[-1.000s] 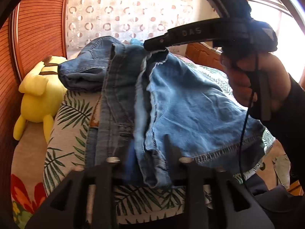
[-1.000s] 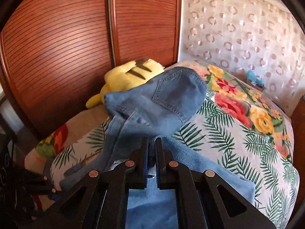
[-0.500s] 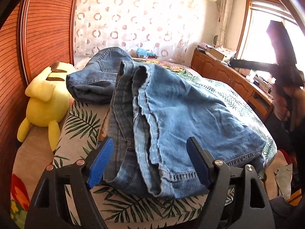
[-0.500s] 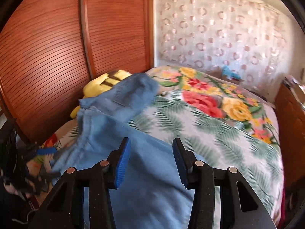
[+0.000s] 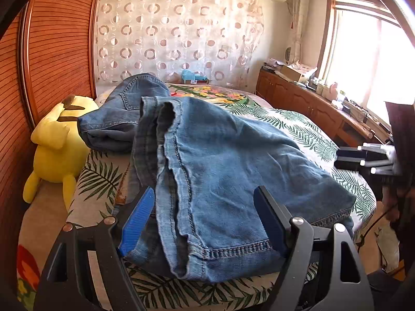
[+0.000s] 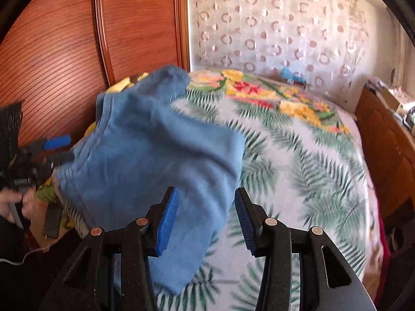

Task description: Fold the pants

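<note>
Pants (image 5: pixel 220 160) lie on the bed (image 5: pixel 298 129), mid frame; plush toy (image 5: pixel 54 145) left of them, cabinet (image 5: pixel 311 103) upper right.

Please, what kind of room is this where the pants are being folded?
Most likely a home bedroom: the jeans lie on a bed with a floral bedspread, a yellow plush toy sits beside a wooden sliding wardrobe.

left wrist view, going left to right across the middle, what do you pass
wardrobe → yellow plush → jeans → bedspread → right gripper → dresser
</note>
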{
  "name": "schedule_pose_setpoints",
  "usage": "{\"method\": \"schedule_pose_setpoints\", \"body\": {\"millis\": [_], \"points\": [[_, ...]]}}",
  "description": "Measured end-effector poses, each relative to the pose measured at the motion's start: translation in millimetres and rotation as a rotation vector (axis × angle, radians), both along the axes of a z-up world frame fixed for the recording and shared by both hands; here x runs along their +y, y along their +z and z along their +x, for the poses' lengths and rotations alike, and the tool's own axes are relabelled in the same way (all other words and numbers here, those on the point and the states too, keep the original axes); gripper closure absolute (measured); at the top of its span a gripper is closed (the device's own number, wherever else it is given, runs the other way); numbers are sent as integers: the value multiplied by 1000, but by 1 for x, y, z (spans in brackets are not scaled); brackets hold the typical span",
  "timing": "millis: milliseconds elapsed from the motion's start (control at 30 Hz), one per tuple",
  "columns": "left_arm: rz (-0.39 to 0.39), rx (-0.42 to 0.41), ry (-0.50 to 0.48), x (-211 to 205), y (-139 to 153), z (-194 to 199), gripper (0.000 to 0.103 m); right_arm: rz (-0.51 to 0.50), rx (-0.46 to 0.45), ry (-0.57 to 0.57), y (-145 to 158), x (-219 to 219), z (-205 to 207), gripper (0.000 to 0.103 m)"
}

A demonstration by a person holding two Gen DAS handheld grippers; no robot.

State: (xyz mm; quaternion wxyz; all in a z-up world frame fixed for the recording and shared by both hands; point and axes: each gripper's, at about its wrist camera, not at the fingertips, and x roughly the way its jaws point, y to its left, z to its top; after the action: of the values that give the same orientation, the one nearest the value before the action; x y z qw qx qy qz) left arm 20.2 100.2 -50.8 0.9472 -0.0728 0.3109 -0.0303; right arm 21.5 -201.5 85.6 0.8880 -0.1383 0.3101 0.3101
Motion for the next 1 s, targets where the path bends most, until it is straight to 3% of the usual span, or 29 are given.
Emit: {"method": "schedule_pose_setpoints", "body": {"millis": [433,500,633,667,1000], "points": [[-7,27,-10,-7,-12,-1,23,45,118,-21,-28,-23,-39,56],[-7,33,-14,-9,-13,0,23,53,133,-17,-30,-24,-43,63],[1,36,-20,-11,-15,0,23,58,163,18,-36,-19,-45,93],[0,38,-18,-11,-15,0,23,55,162,25,-37,-18,-47,96],[-1,43,-7,-5,-18,2,23,46,147,45,-32,-29,-64,101]]}}
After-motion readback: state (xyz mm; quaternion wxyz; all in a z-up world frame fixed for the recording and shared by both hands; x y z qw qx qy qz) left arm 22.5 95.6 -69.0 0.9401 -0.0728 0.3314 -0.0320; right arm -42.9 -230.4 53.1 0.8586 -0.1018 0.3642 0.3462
